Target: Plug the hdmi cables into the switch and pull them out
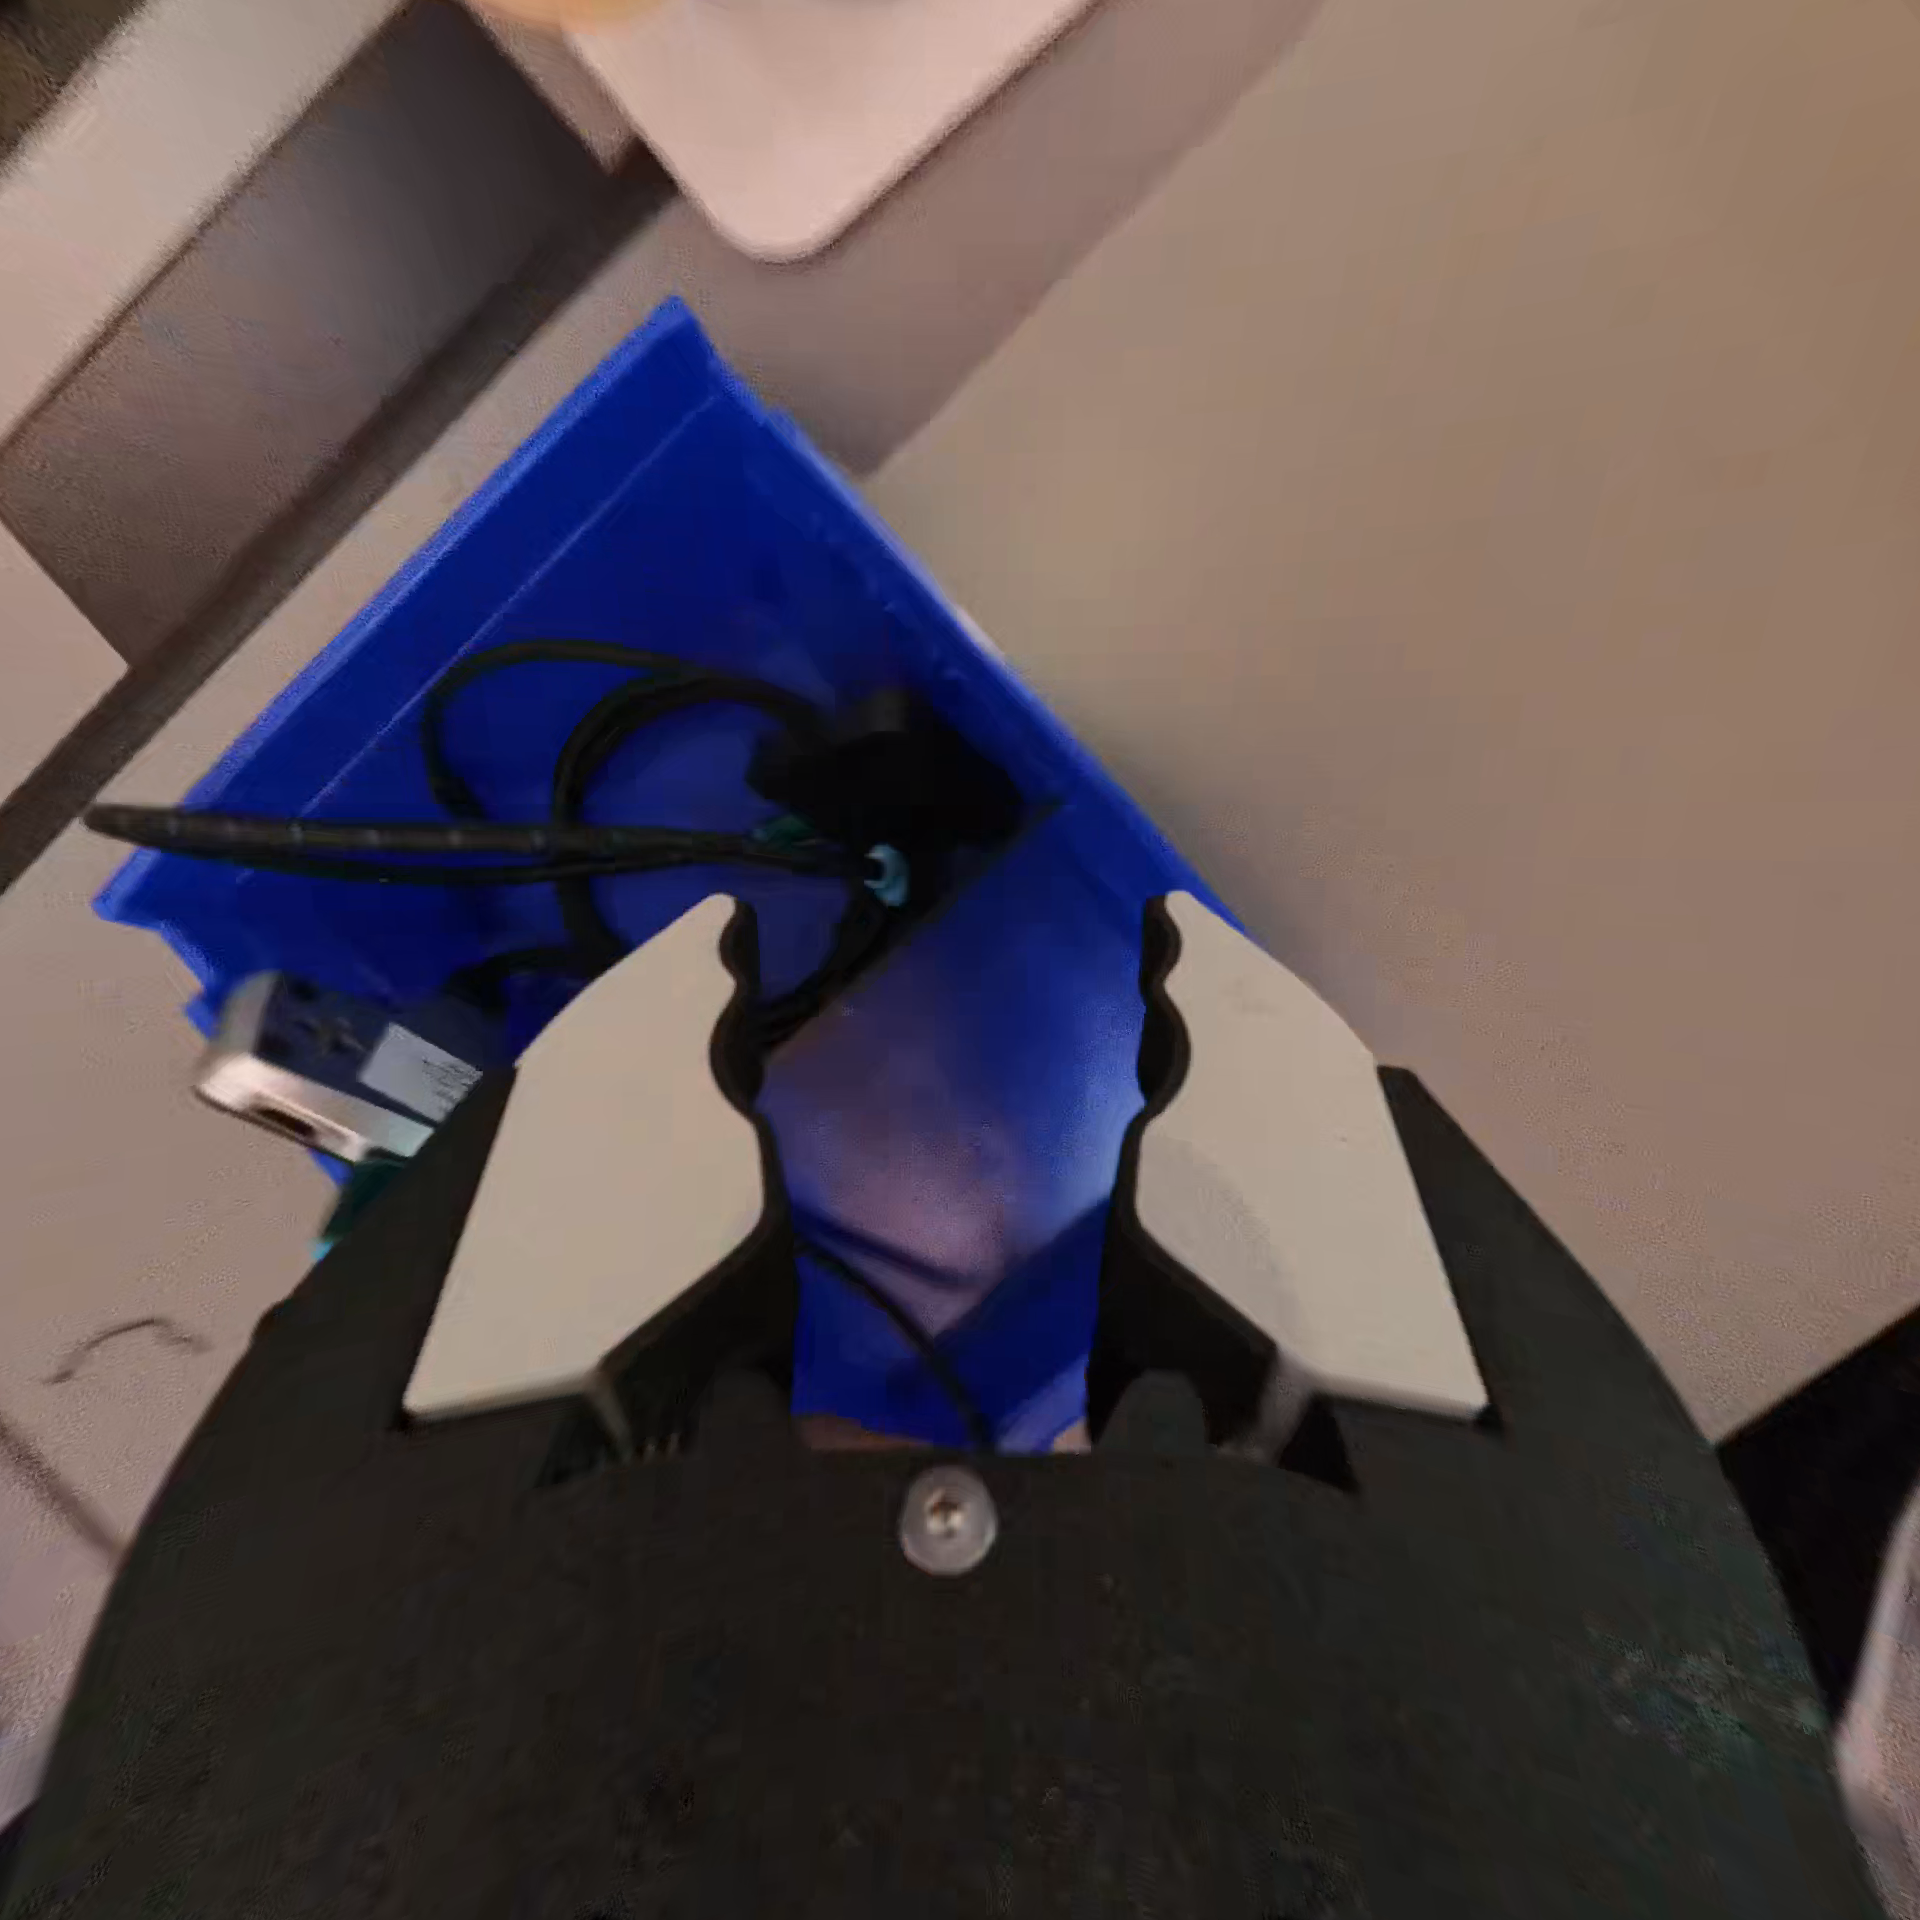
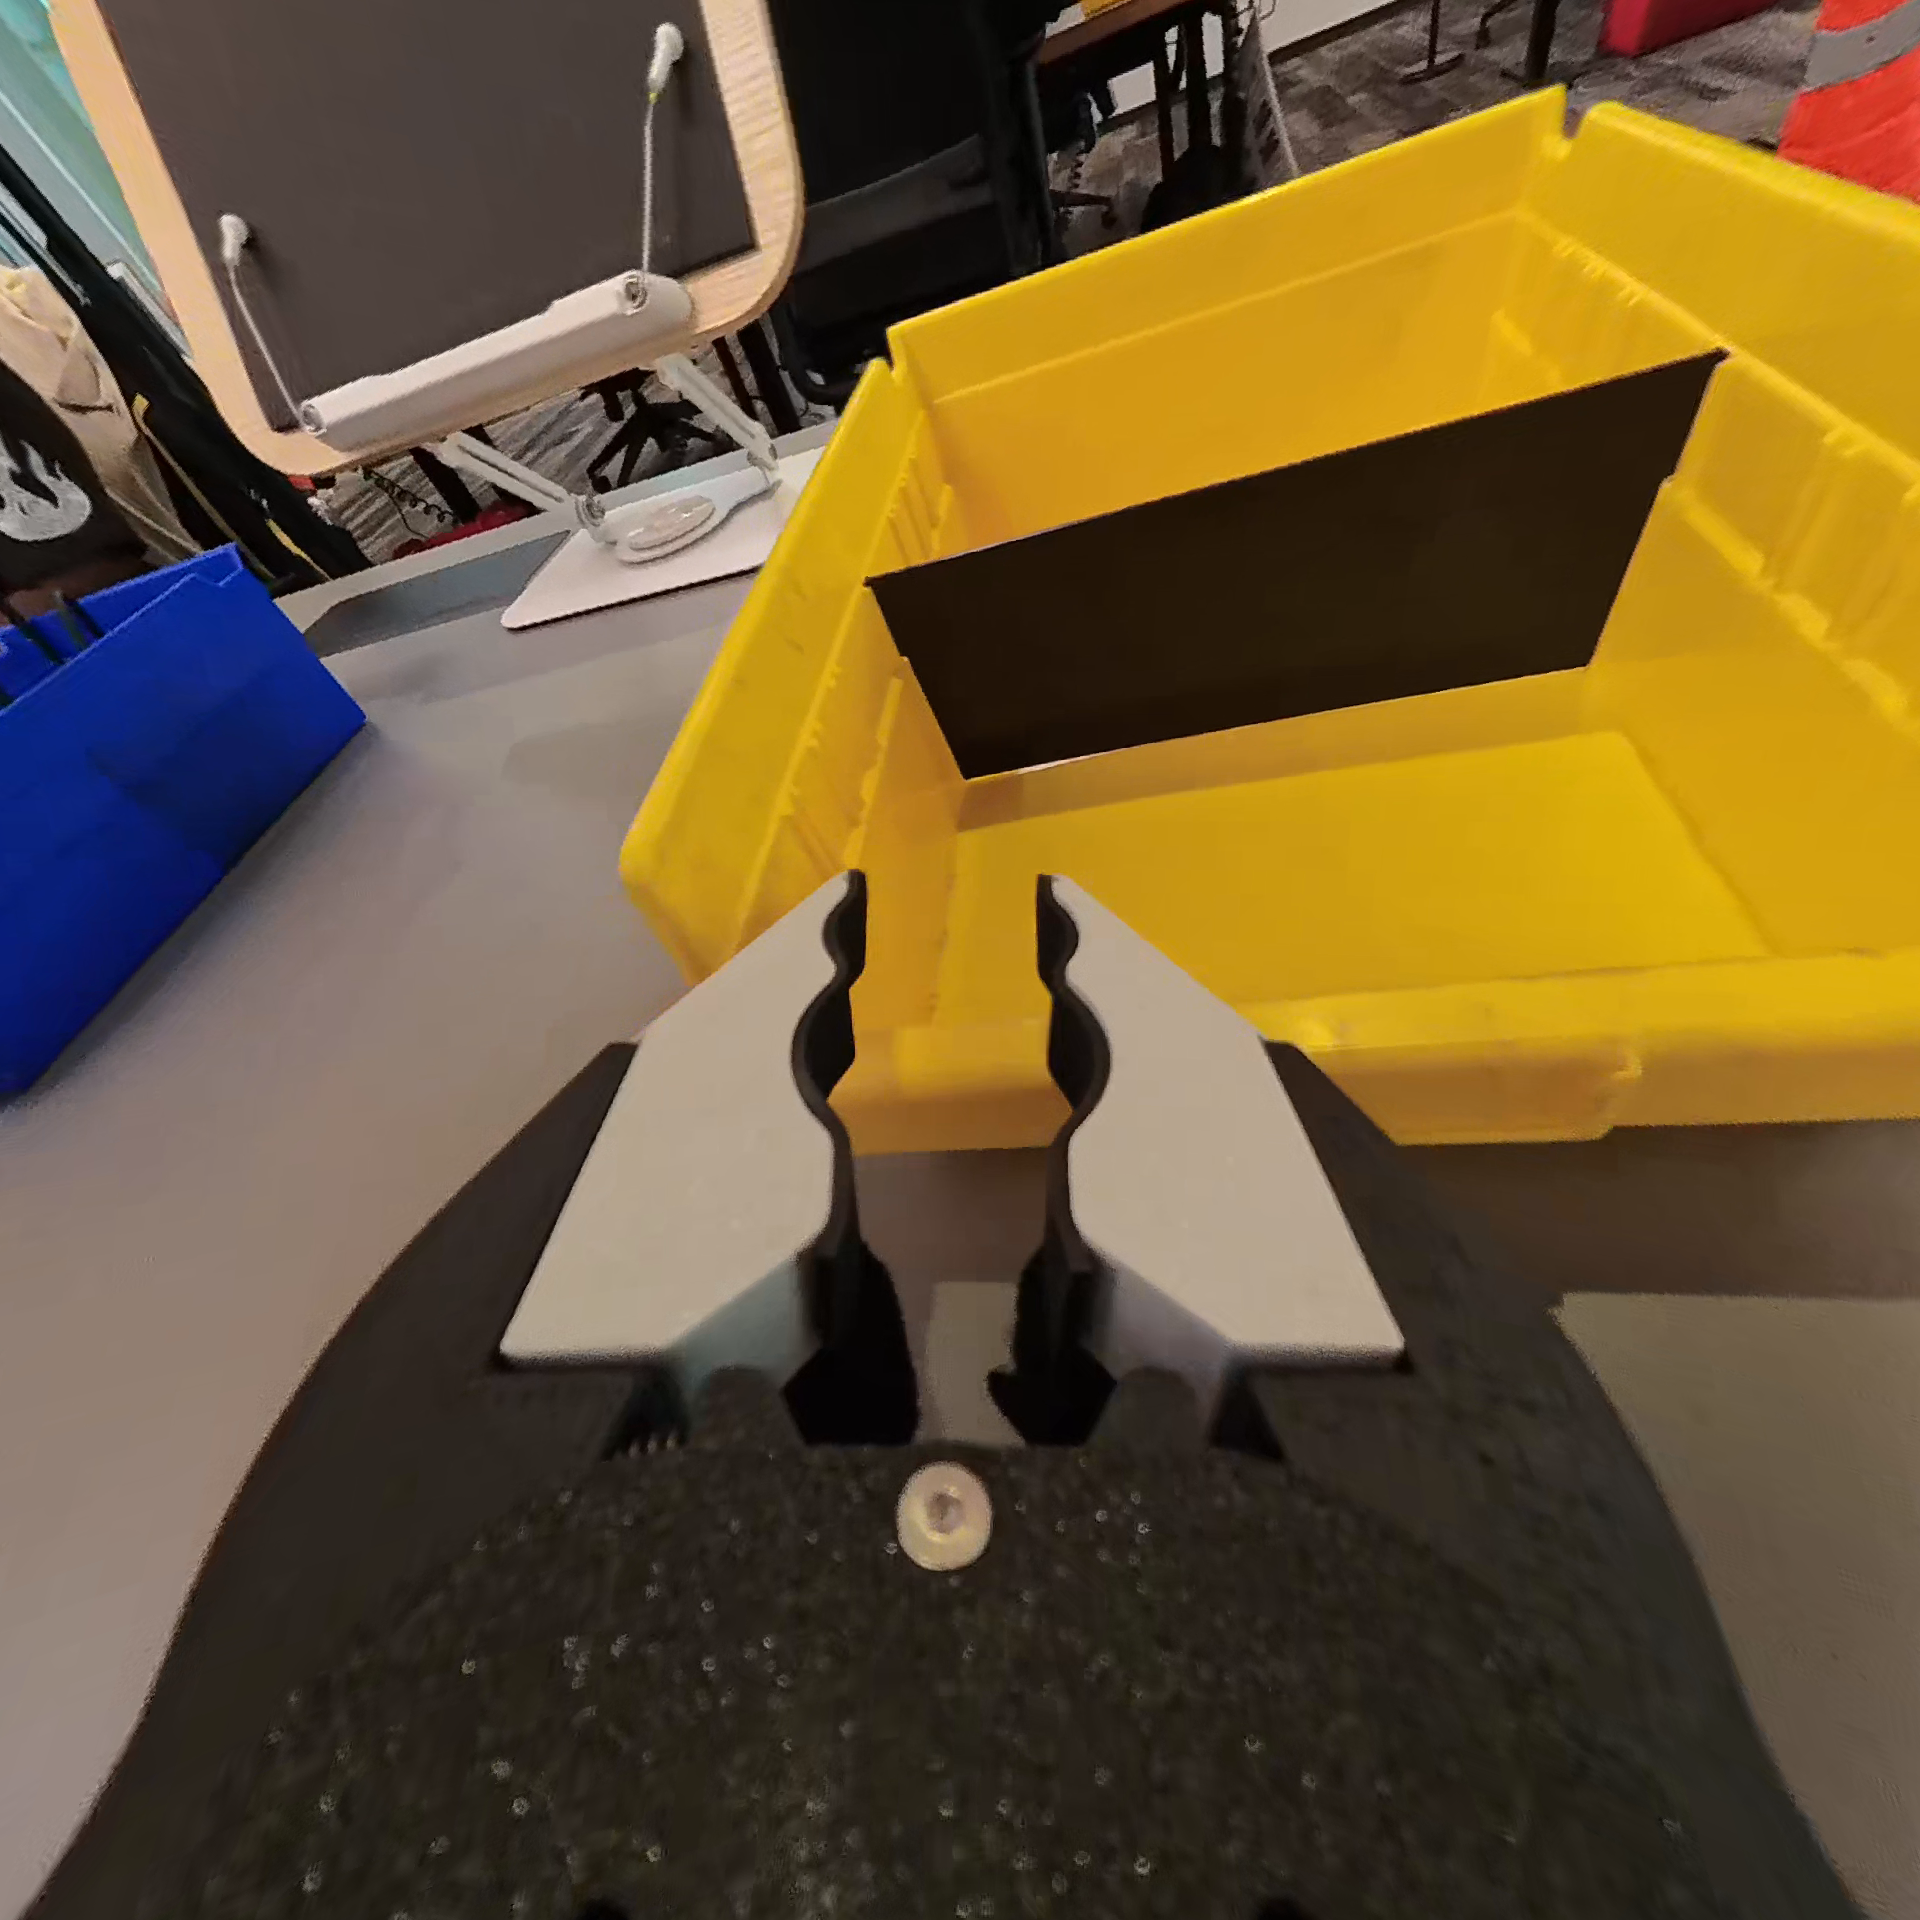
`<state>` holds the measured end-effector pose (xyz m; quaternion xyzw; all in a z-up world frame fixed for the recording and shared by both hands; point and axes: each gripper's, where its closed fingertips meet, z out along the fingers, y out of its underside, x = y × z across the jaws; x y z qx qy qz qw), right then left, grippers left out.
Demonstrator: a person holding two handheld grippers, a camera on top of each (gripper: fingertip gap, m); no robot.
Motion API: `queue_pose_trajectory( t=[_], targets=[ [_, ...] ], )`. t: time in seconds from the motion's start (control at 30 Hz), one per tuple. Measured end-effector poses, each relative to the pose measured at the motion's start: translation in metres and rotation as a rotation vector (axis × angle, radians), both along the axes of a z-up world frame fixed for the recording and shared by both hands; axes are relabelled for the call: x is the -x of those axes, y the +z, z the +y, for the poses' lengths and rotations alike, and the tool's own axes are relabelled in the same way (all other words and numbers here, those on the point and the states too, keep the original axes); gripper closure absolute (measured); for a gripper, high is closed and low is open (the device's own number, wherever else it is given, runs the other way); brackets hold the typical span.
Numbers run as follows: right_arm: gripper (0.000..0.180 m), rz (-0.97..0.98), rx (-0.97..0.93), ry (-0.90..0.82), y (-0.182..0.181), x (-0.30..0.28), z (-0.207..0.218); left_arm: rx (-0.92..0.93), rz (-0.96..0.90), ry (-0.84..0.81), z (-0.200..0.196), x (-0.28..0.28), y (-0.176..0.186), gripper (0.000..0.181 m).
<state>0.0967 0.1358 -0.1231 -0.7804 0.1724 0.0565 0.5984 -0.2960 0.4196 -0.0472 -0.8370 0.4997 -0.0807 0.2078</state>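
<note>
In the left wrist view my left gripper (image 1: pixel 940 914) is open and empty, hovering over a blue bin (image 1: pixel 665 582). Inside the bin lie coiled black HDMI cables (image 1: pixel 582 831) with a black plug end (image 1: pixel 883 769). A silver HDMI switch (image 1: pixel 322 1070) lies at the bin's near left corner, partly hidden behind my left finger. In the right wrist view my right gripper (image 2: pixel 951 883) is open and empty, low over the grey table, pointing at the near left corner of a yellow bin (image 2: pixel 1299 925). The blue bin also shows at the left of that view (image 2: pixel 135 790).
The yellow bin has a black divider (image 2: pixel 1278 582) across its middle and nothing visible inside. A white stand with a flat base (image 2: pixel 634 561) stands at the table's far edge. Chairs and an orange cone (image 2: pixel 1860 94) are beyond the table (image 2: pixel 436 987). Tip to tip, the grippers are about 50 centimeters apart.
</note>
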Motion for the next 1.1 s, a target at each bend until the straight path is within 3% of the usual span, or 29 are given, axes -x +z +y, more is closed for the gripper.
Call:
queue_pose_trajectory(
  t=[0.17, 0.3, 0.43, 0.5, 0.7, 0.9, 1.0, 1.1],
  targets=[
    [0.148, -0.043, 0.02, 0.018, -0.001, 0.007, 0.0, 0.383, 0.136, 0.057, 0.017, -0.018, -0.043, 0.098],
    [0.148, -0.035, 0.018, 0.019, -0.002, 0.007, -0.005, 0.455, 0.127, 0.12, 0.04, -0.025, -0.055, 0.103],
    [0.148, -0.026, 0.017, 0.013, -0.002, 0.003, -0.011, 0.429, 0.22, 0.148, 0.057, -0.01, -0.058, 0.072],
    [0.148, -0.019, 0.018, 0.01, -0.003, 0.001, -0.013, 0.385, 0.249, 0.141, 0.064, -0.002, -0.059, 0.075],
    [0.148, 0.003, 0.021, 0.042, -0.004, 0.009, -0.014, 0.587, 0.194, 0.106, 0.046, -0.003, -0.075, 0.086],
    [0.148, -0.041, 0.037, 0.054, -0.005, 0.012, -0.015, 0.671, 0.13, 0.046, 0.035, -0.01, -0.08, 0.097],
    [0.148, -0.032, 0.04, 0.06, -0.006, 0.014, -0.013, 0.628, 0.202, 0.004, 0.028, -0.004, -0.089, 0.107],
    [0.148, -0.035, 0.044, 0.065, -0.006, 0.016, -0.013, 0.581, 0.132, 0.067, 0.037, -0.012, -0.087, 0.107]
  ],
)
